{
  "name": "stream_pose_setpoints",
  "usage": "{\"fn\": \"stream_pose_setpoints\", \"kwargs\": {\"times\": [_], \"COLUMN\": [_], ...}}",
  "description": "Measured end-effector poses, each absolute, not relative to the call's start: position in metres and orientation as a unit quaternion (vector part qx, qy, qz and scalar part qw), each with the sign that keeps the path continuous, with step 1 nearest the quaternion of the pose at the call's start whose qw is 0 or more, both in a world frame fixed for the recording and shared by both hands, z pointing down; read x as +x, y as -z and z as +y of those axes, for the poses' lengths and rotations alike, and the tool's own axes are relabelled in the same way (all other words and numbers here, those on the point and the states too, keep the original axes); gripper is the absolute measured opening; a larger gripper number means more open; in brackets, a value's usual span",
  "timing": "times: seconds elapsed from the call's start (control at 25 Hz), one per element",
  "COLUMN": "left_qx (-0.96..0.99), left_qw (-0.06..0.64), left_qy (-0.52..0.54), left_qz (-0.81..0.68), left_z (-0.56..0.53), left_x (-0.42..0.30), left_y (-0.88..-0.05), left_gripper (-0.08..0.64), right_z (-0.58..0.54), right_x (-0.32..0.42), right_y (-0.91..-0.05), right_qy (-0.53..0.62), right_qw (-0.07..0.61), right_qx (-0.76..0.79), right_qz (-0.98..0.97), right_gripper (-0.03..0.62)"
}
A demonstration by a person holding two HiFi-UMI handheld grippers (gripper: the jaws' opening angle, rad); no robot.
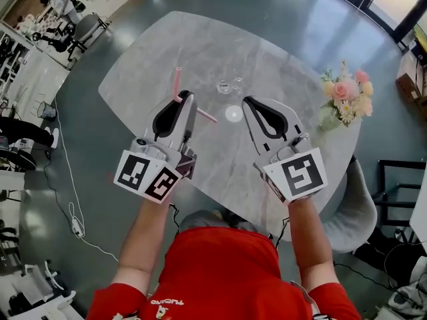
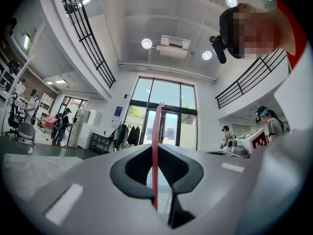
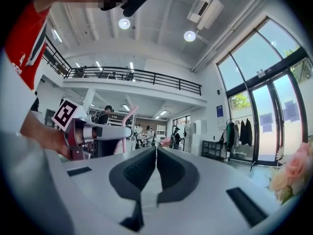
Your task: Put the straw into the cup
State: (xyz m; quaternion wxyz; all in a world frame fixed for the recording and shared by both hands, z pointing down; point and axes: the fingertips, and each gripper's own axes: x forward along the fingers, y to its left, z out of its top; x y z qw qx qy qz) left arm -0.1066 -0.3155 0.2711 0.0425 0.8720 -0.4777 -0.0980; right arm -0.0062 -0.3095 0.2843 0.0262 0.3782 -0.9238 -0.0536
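A pink bendy straw (image 1: 177,79) is pinched in my left gripper (image 1: 189,97), which is shut on it above the grey marble table (image 1: 153,52). In the left gripper view the straw (image 2: 156,146) rises upright between the closed jaws. A clear glass cup (image 1: 229,85) stands on the table just beyond and between both grippers. My right gripper (image 1: 248,101) is shut with nothing in it, to the right of the cup. The right gripper view shows its jaws pressed together (image 3: 156,153), with the left gripper (image 3: 98,131) and straw (image 3: 128,116) off to the left.
A vase of pink and white flowers (image 1: 347,99) stands at the table's right edge. A small white round spot (image 1: 233,114) lies between the grippers. A grey chair (image 1: 357,209) sits at the right; cables (image 1: 67,179) trail on the floor at the left.
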Motion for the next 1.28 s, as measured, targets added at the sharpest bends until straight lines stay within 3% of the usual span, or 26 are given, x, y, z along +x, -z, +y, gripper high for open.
{"fn": "stream_pose_setpoints", "kwargs": {"times": [0.4, 0.84, 1.28], "left_qx": [0.871, 0.875, 0.875], "left_qw": [0.024, 0.060, 0.096], "left_qy": [0.078, 0.016, -0.062], "left_qz": [-0.485, -0.480, -0.470], "left_z": [-0.410, -0.514, -0.550], "left_x": [-0.100, -0.087, -0.071], "left_y": [-0.290, -0.370, -0.449], "left_gripper": [0.035, 0.035, 0.037], "right_z": [-0.361, -0.387, -0.406], "right_x": [-0.005, 0.003, 0.015], "right_y": [-0.295, -0.332, -0.357], "right_qy": [0.045, 0.008, -0.024], "right_qw": [0.035, 0.061, 0.071], "right_qx": [0.383, 0.417, 0.445], "right_qz": [-0.922, -0.907, -0.893], "right_gripper": [0.002, 0.003, 0.002]}}
